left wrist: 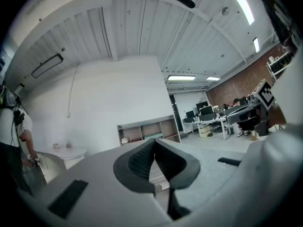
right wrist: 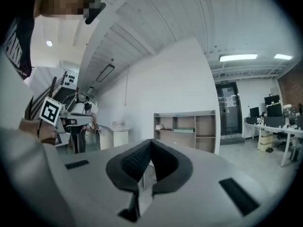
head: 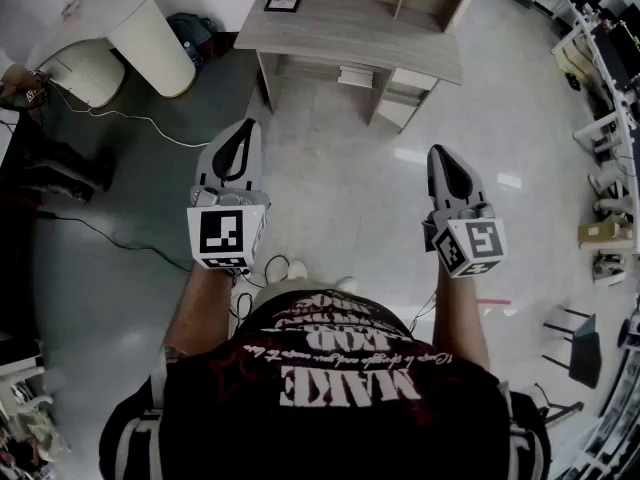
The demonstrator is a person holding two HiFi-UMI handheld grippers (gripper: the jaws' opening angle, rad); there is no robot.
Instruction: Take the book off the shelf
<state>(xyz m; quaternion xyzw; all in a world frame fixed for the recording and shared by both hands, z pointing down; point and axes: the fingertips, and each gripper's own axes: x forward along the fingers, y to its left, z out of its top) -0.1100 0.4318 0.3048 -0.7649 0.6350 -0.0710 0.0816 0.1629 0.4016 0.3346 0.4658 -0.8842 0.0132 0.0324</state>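
Step in hand, as I judge it: the approach, with no reach begun. The shelf [head: 345, 23] stands well ahead across open floor, and both tools are held low in front of the person.

Left gripper [head: 244, 133]: jaws pressed together, nothing between them, touching nothing. Right gripper [head: 441, 156]: the same, closed and empty.

Book: probably the flat pale-green thing [right wrist: 182, 130] lying in the shelf's upper middle compartment, seen from the right gripper view. It is too small to be sure.

Next move calls for closing the gap to the shelf, then spreading one gripper's jaws before reaching into that compartment.
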